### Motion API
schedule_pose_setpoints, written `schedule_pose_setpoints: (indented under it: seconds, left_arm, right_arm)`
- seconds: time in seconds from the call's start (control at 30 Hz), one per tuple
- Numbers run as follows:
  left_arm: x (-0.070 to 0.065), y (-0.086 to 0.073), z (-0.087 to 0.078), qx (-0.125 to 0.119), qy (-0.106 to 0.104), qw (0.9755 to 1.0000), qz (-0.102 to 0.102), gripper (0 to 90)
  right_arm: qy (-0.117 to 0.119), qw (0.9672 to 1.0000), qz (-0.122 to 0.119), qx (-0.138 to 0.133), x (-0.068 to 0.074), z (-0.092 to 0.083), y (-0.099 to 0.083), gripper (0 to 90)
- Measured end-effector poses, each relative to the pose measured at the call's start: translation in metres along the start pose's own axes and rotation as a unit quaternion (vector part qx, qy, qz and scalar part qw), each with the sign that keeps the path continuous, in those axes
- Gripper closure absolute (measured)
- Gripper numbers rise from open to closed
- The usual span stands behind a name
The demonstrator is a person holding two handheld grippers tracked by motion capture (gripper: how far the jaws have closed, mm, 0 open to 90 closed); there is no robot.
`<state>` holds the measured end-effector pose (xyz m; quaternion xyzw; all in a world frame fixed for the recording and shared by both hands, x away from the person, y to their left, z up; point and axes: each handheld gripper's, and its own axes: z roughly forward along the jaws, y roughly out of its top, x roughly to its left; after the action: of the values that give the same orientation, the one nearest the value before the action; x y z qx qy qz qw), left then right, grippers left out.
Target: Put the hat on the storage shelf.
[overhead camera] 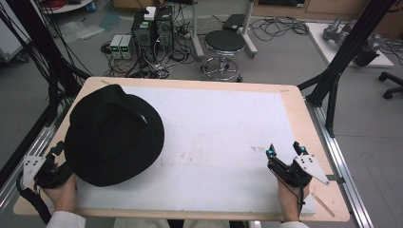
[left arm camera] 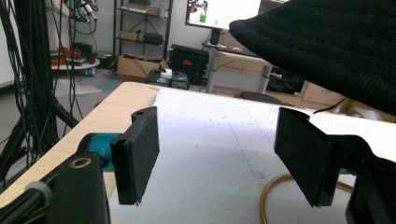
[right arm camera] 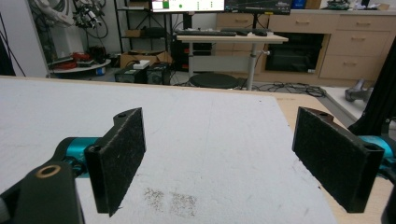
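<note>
A black brimmed hat [overhead camera: 114, 135] lies on the left part of the white mat [overhead camera: 223, 128], its brim reaching the mat's near left corner. My left gripper [left arm camera: 219, 140] is open at that corner, partly tucked below the brim. In the left gripper view the hat's brim [left arm camera: 336, 46] hangs above and to the right of the jaws, with nothing between them. My right gripper [overhead camera: 285, 149] rests open near the mat's front right corner, far from the hat. In the right gripper view its pads [right arm camera: 116, 158] stand wide apart over bare mat.
The mat covers a wooden table [overhead camera: 304, 114] with a bare wood border. A thin amber loop [left arm camera: 275, 191] lies on the mat by the left gripper's right jaw. Beyond the far edge are a stool [overhead camera: 224, 42] and computer boxes [overhead camera: 152, 28]. Black frame posts [overhead camera: 342, 57] stand at the right.
</note>
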<state>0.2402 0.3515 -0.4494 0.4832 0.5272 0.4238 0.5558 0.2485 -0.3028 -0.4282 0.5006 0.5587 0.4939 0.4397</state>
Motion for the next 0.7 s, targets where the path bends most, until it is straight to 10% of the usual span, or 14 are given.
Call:
schedule_pose_setpoints:
  seconds: [0.7]
  left_arm:
    - [-0.0002,0.0002,0.0005,0.0,0.0,1.0,0.001,31.1]
  right_arm:
    - [-0.001,0.9999,-0.014,0.003,0.0029,-0.0019,-0.002,16.7]
